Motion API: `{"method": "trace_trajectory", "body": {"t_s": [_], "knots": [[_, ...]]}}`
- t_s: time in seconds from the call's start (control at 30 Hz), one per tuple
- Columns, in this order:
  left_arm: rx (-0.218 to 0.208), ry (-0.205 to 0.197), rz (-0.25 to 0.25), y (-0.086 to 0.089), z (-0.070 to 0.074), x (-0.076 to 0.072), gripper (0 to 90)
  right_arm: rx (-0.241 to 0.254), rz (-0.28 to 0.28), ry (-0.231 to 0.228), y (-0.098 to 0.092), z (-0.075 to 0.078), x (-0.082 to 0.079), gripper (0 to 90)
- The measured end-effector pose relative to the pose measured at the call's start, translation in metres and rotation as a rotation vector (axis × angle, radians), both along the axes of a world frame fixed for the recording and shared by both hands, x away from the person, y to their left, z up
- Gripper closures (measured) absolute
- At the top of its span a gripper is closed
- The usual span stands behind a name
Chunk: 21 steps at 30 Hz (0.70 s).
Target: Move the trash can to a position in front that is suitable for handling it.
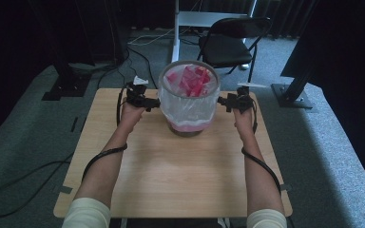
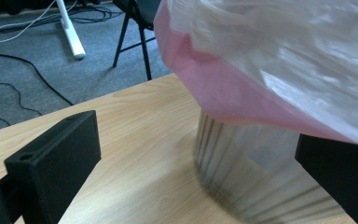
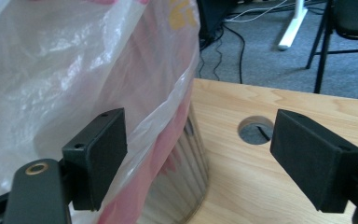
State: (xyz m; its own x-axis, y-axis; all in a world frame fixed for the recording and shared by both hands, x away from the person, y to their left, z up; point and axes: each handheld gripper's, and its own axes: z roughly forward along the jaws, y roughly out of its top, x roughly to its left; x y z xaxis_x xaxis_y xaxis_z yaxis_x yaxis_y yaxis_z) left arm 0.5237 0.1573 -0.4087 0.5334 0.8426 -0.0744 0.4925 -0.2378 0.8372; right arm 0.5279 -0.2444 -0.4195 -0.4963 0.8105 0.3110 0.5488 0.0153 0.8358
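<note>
High view: a metal bin (image 1: 188, 127) stands upright on the bench (image 1: 171, 175), its long axis vertical and its mouth facing up, a little beyond the bench's middle toward the far edge. A clear plastic bag (image 1: 190, 102) lines it and drapes over the rim, with pink contents visible inside. The left gripper (image 1: 148, 102) lies just left of the bin at the bag's side; the right gripper (image 1: 225, 101) lies just right of it. A wide bare stretch of bench lies on the person's side of the bin, and narrower strips to either side. A black chair (image 1: 230, 40) stands on the floor beyond the bin.

Left gripper view: the jaws stand wide apart, holding nothing. The bin's ribbed wall (image 2: 256, 172) and the overhanging bag (image 2: 279, 60) sit between them, nearer the right jaw. Bare bench lies left of the bin.

Right gripper view: the jaws are spread wide and grasp nothing. The left jaw lies against or just in front of the bag (image 3: 65, 79); which of the two cannot be told. The bin wall (image 3: 186, 172) is below it. A round cable hole (image 3: 256, 130) opens in the bench right of the bin.
</note>
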Motion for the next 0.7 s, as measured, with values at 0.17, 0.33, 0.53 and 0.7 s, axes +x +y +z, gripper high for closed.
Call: {"method": "trace_trajectory", "body": {"t_s": [0.17, 0.33, 0.53, 0.7], "knots": [[-0.017, 0.008, 0.028, 0.010, 0.000, 0.000, 0.0, -0.020, 0.009, -0.024, 0.014, 0.000, -0.004, 17.7], [0.004, 0.002, 0.043, 0.009, -0.003, 0.001, 0.0, -0.029, -0.016, -0.037, 0.014, 0.002, -0.003, 14.0], [0.019, -0.032, 0.086, 0.008, -0.006, 0.005, 0.0, -0.033, -0.194, 0.005, 0.009, 0.012, 0.013, 13.2], [0.015, -0.034, 0.116, 0.009, -0.005, 0.012, 0.0, -0.050, -0.245, 0.028, 0.013, 0.020, 0.027, 12.9]]}}
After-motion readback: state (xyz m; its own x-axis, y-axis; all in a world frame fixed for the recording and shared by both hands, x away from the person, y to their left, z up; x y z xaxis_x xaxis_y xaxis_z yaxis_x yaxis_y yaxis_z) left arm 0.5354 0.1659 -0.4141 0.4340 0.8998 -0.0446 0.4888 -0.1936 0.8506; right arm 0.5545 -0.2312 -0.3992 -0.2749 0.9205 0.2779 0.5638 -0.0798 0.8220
